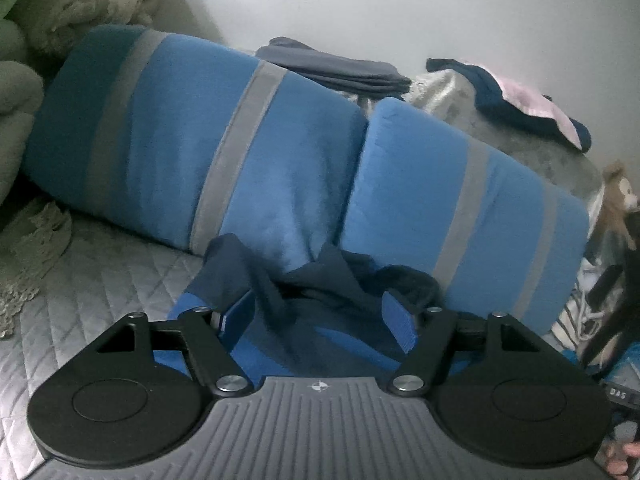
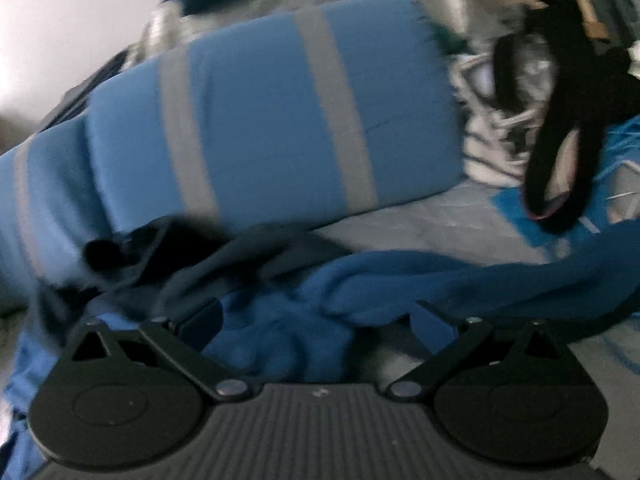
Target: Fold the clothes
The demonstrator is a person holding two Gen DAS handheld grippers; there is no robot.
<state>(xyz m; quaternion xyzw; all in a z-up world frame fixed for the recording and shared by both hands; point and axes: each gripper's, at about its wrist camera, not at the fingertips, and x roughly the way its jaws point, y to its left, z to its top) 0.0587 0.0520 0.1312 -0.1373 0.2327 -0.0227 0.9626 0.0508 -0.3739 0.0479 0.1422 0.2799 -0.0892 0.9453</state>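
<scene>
A: Garment [image 1: 320, 312], blue with a navy part, is lying crumpled on the quilted bed [image 1: 92, 300], bunched up against the foot of the blue striped cushions [image 1: 248, 148].

B: Noting the left tongs [image 1: 320, 320]: jaws are standing wide, cloth is sitting in the gap, but the pads are not pressing on it as far as I can see. Nothing held.

A: Right tongs [image 2: 316, 320] likewise are gaping. Blue fabric [image 2: 400, 280] is lying between and past the fingers, loose. That view is blurring, so contact at the pads is hard to tell; I am reading it as no grip.

B: Step in hand, by my judgement: an early one, looking for an edge to spread the piece out. No fold is showing yet.

A: Axis?

B: Hard to call, heaped as it is. In the right view the blue cloth is trailing off to the right across the bed, roughly along the cushion row; that is probably its long axis. Which end is the neck or hem I cannot tell.

A: Next move, I am thinking, is calling for each pair of tongs to close on a separate edge or corner, then pull apart to flatten it on open quilt, clear of the cushions.
</scene>
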